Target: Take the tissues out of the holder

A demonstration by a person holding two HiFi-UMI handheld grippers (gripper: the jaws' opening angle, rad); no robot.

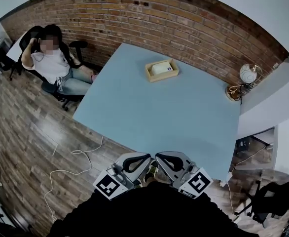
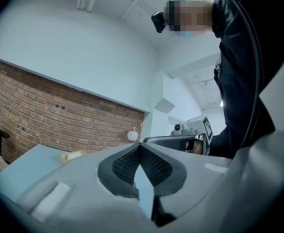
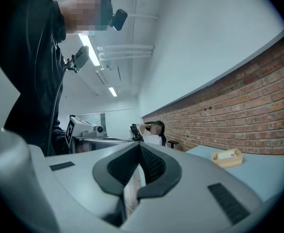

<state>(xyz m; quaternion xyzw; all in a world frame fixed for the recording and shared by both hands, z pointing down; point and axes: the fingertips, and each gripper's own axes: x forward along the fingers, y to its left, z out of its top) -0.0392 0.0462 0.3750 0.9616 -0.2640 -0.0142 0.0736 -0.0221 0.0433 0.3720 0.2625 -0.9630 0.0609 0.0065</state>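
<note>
A wooden tissue holder with a white pack of tissues in it stands on the far part of the light-blue table. Both grippers are close to my body, off the table's near edge and far from the holder. My left gripper is shut with nothing in it, its jaw tips touching. My right gripper is shut and empty as well. The holder shows small and distant in the left gripper view and in the right gripper view.
A person sits on an office chair beyond the table's far left corner. A globe on a brass stand is at the far right by the brick wall. A white cable lies on the wooden floor, and a dark chair stands at lower right.
</note>
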